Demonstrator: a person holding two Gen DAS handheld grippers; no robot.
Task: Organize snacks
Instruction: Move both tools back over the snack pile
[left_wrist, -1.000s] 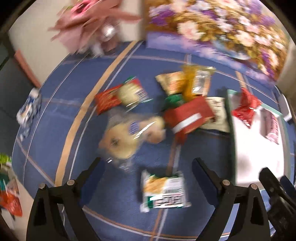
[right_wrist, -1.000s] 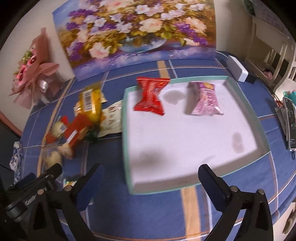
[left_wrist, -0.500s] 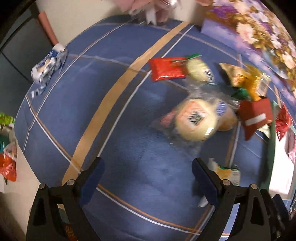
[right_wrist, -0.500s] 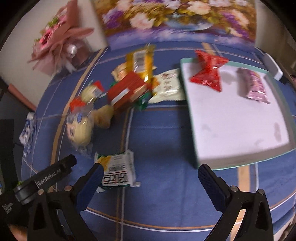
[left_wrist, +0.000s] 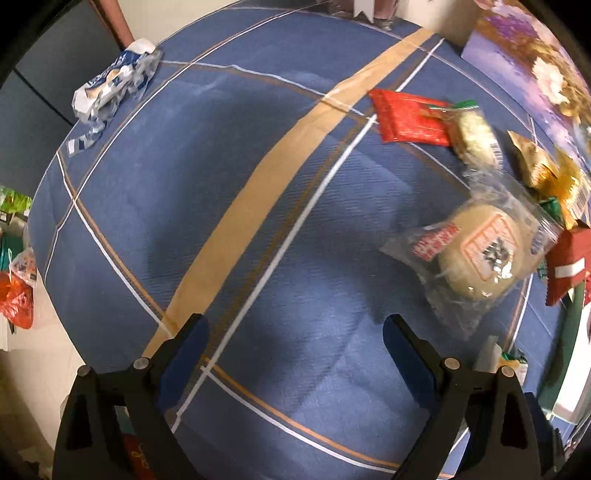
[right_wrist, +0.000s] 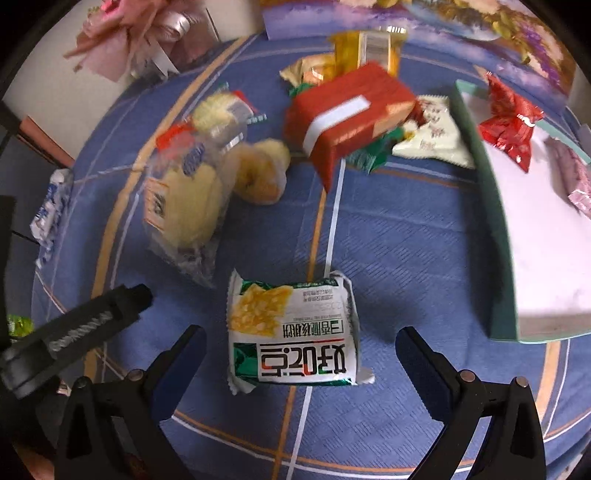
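A white and green cracker packet lies on the blue cloth right in front of my right gripper, which is open with the packet between its fingers. A clear bag with a round bun lies to the left; it also shows in the left wrist view. A red box sits beyond. The green-rimmed white tray on the right holds a red packet and a pink packet. My left gripper is open and empty over bare cloth.
A red flat packet and a pale wrapped snack lie near a tan stripe. Gold packets lie by the flower painting. A blue-white wrapper sits at the table's left edge. A pink bouquet stands at the back.
My right gripper has swung left from the tray and come down over the cracker packet. My left gripper has turned left, away from the snacks, toward bare cloth.
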